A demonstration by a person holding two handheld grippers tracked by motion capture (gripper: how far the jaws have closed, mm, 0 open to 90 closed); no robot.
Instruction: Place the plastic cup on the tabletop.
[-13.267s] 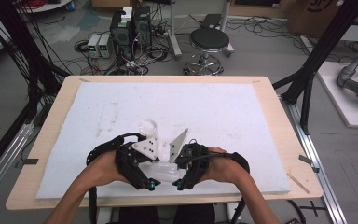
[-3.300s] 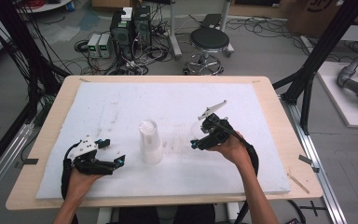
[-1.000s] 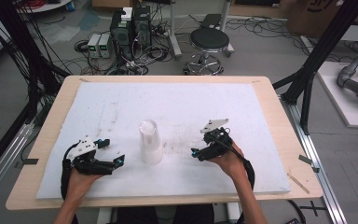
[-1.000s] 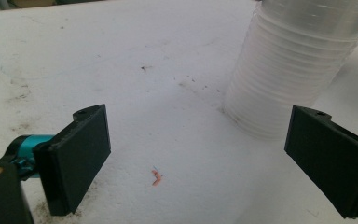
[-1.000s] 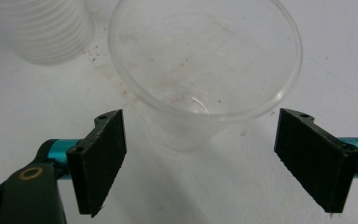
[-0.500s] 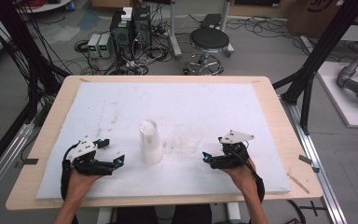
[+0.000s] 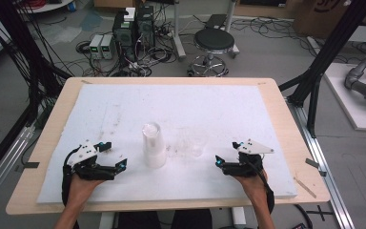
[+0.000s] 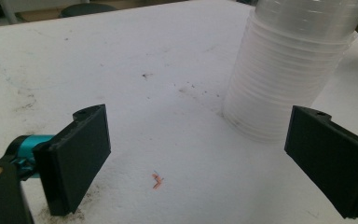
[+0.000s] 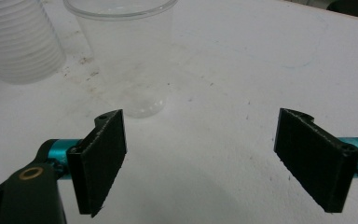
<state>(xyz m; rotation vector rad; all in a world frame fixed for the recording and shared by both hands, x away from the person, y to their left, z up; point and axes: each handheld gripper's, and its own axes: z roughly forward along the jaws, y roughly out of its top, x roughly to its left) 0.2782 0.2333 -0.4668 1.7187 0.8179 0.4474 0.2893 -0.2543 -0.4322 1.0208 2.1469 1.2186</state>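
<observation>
Both grippers rest low on the white foam board (image 7: 248, 102), jaws spread wide and gripping nothing. From the high view, the left gripper (image 7: 116, 167) sits near the board's front-left, well apart from the right gripper (image 7: 219, 164) at front-right, each held in a person's hand. Between them stands an upright stack of plastic cups (image 7: 153, 145), with a single clear cup (image 7: 195, 143) just to its right, barely visible against the white surface. The right gripper view brings that clear cup (image 9: 128, 56) into sharp relief, upright and empty just beyond the left-hand jaw, the stack behind it at the frame's left. The left gripper view shows the stack's ribbed rims up close, plus a small orange fleck (image 8: 157, 180) on the board between its jaws.
</observation>
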